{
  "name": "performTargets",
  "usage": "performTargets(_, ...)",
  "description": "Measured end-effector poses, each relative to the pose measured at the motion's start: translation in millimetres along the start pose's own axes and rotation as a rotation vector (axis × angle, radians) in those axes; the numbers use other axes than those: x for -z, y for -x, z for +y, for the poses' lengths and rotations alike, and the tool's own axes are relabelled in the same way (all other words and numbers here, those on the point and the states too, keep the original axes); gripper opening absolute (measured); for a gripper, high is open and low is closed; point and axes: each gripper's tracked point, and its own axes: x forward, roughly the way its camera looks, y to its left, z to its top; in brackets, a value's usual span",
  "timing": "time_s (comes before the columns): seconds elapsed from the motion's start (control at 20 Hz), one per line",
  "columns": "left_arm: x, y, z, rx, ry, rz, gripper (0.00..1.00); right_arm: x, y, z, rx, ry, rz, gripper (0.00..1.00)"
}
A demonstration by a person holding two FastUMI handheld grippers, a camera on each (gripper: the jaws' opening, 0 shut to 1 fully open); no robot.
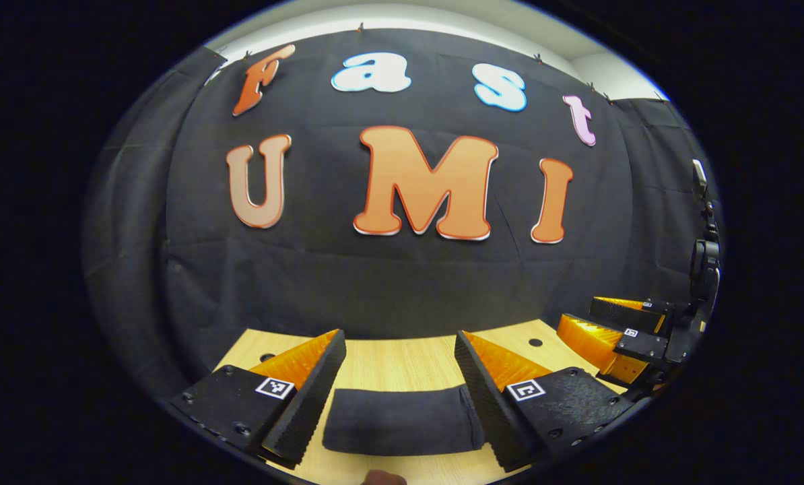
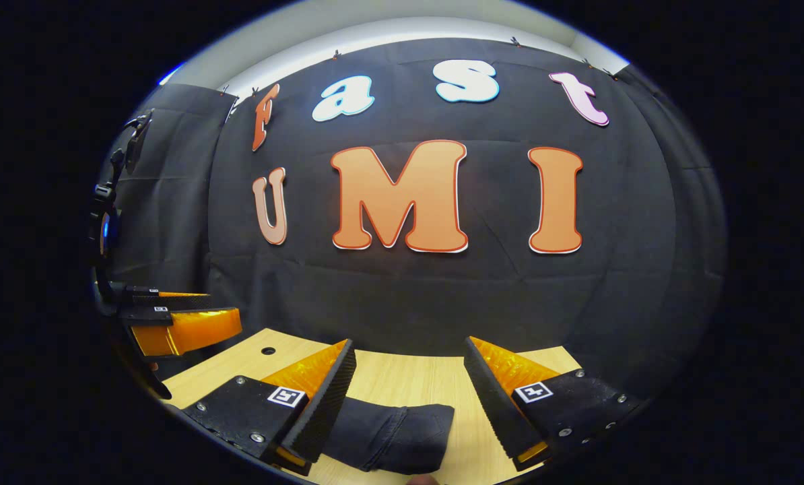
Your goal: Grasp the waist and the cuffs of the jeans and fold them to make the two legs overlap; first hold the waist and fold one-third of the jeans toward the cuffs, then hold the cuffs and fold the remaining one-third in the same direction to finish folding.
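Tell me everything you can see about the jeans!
The jeans are dark, almost black denim, folded into a small, thick, flat bundle. They lie on the light wooden table, near its front edge. In the right gripper view a stitched seam and a rounded fold show. Both grippers hang above with fingers spread apart; nothing grips the jeans.

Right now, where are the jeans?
The jeans lie folded on the wooden table, low in both gripper views, between the open fingers of the left gripper and right gripper.

one folded jeans (image 1: 398,421), two grippers, one table (image 1: 402,360)
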Motion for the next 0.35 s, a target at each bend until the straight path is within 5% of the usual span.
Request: performTargets(0.35,-7,9,10,-0.011,-0.010,-0.046,0.98,15,21,28,0.022,-0.017,0.030,0.97)
